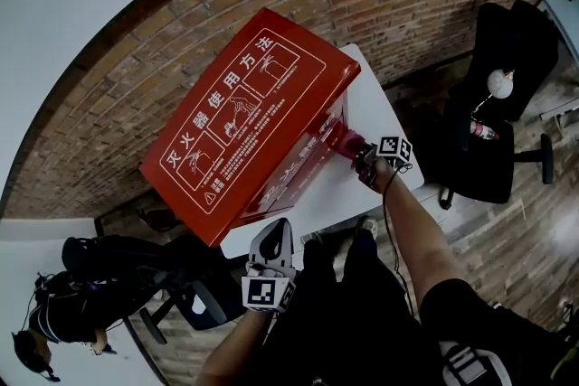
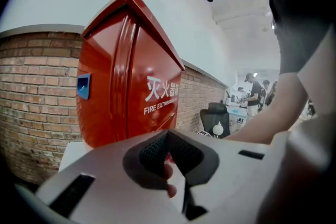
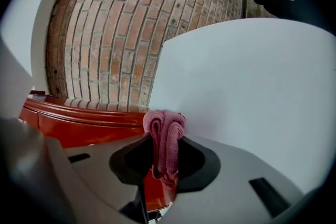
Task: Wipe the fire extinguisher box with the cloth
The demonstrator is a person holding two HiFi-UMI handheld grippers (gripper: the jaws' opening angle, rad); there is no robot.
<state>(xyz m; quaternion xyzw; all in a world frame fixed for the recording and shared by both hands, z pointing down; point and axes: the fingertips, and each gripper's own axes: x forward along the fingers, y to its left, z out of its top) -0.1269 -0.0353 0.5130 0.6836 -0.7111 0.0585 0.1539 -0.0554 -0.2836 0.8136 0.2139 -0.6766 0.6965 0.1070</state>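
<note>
Red fire extinguisher box [image 1: 244,117] on a white tabletop [image 1: 380,117], brick wall [image 1: 136,68] behind. Head view: right claw [image 1: 366,161] holds a pink cloth [image 1: 348,143] at the box's side; left claw [image 1: 271,241] hangs well apart. Left gripper view: claw clenched, empty, facing the box. Right gripper view: claw grasping the bunched cloth. Unbraced, the box may slide; the thin fold could pull free.

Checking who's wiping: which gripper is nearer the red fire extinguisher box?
Right. The right gripper, shut on the pink cloth, is beside the box; the left gripper is apart, off its near corner.
</note>
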